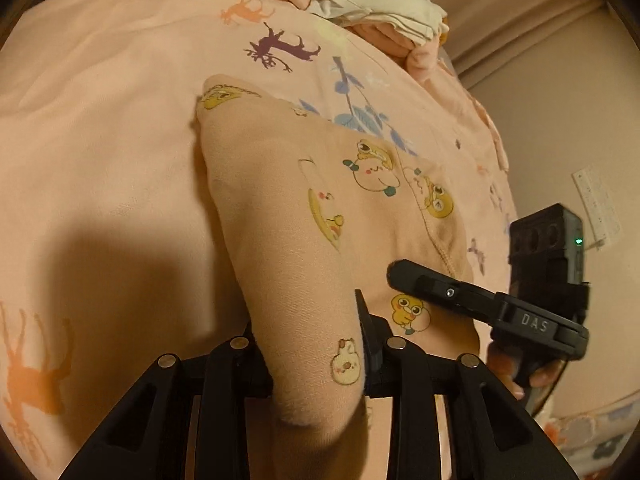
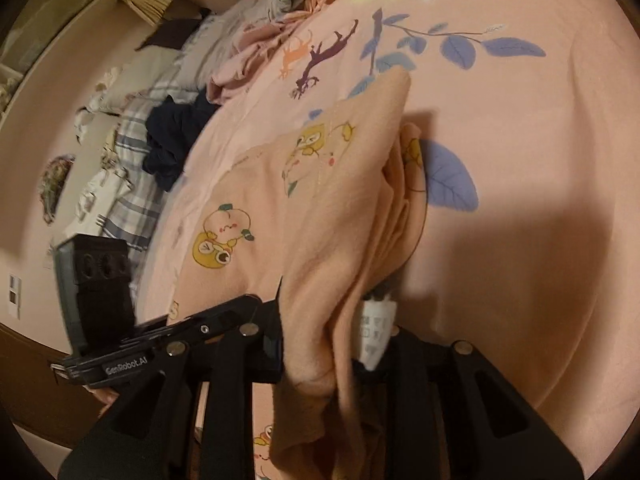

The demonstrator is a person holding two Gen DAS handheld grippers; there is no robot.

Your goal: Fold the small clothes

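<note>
The small peach cotton garment printed with cartoon ducks [image 1: 304,208] is only partly folded — 1 edge is doubled over and the cloth lies draped on the pink bedspread with deer and blue leaves [image 1: 100,128], not yet flat. The left claw [image 1: 316,360] is closed on a bunched fold of it; the right claw [image 2: 332,344] pinches another gathered edge beside the white care label [image 2: 376,332]. Smoothing and the final folds look still to come. Beyond the garment, toward the far end of the bedspread, a heap of pale unfolded clothes [image 1: 376,4] waits; a dark navy item [image 2: 176,140] lies off its side — neither blocks the fold.
</note>
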